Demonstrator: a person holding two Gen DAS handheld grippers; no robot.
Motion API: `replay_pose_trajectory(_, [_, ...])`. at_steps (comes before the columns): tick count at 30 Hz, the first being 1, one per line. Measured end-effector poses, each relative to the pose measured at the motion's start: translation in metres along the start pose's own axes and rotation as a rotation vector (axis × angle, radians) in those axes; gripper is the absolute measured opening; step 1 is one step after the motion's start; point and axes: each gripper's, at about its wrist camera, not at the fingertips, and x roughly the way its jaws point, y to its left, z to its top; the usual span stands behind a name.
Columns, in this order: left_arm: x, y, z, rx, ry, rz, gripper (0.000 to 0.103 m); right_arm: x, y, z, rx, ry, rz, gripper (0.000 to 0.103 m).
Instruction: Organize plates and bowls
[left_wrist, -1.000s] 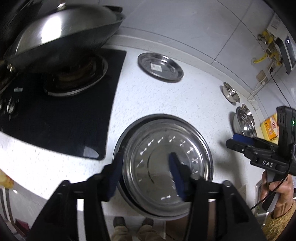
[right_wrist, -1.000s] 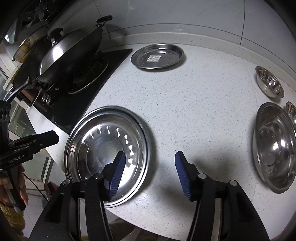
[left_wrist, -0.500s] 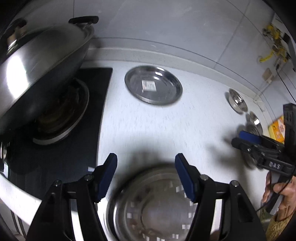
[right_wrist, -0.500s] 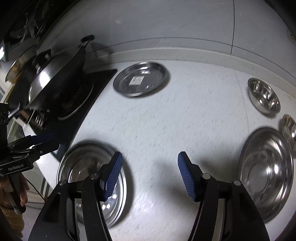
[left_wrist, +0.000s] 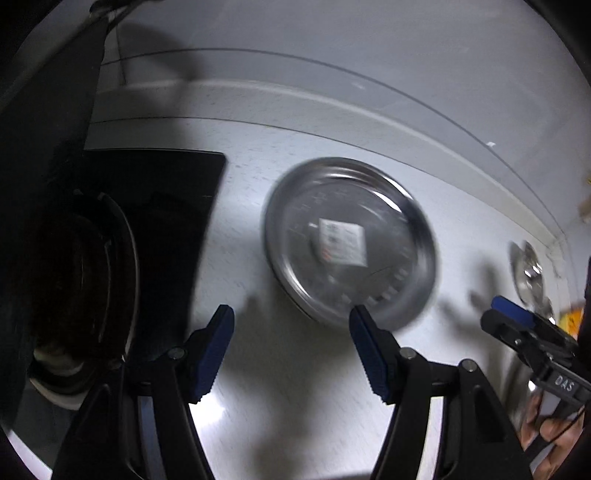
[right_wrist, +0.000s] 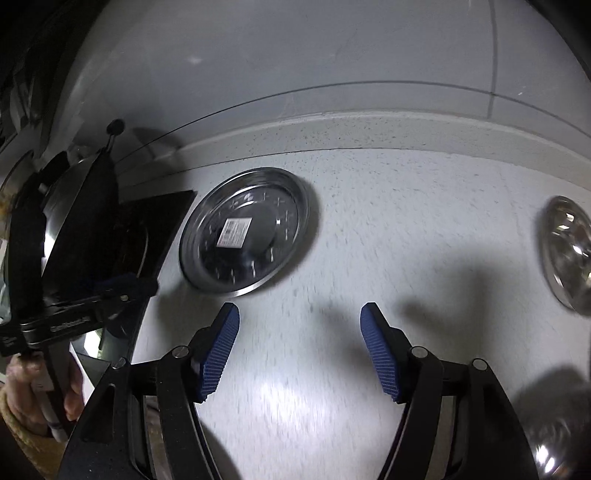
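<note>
A steel plate with a white label (left_wrist: 351, 240) lies on the white counter near the back wall; it also shows in the right wrist view (right_wrist: 247, 230). My left gripper (left_wrist: 291, 314) is open and empty just in front of it, the right pad near the plate's front rim. My right gripper (right_wrist: 299, 314) is open and empty, in front and to the right of the plate. A small steel bowl (right_wrist: 567, 247) sits at the right, also seen in the left wrist view (left_wrist: 528, 269). The right gripper appears at the right of the left view (left_wrist: 517, 314).
The black hob (left_wrist: 147, 221) with a burner ring lies to the left. A lidded wok (right_wrist: 66, 229) stands on it. The backsplash ledge (right_wrist: 369, 129) runs along the back. A shiny bowl rim (right_wrist: 554, 443) shows at lower right.
Both grippers have moved forward toward the labelled plate at the back. The large plate near the front edge has dropped out of view. Both stay open.
</note>
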Motion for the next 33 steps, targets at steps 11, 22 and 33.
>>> replay_pose_trajectory(11, [0.038,0.012,0.028,-0.016,0.016,0.051,0.063,0.069,-0.001,0.032,0.029,0.041,0.034,0.063])
replay_pose_trajectory(22, [0.045,0.002,0.026,0.049,-0.024,0.107,0.030,0.085,0.016,0.040,-0.044,0.024,0.001,0.020])
replay_pose_trajectory(33, [0.031,-0.014,0.016,0.040,-0.032,0.017,0.012,0.071,0.012,0.029,-0.080,0.015,-0.034,0.015])
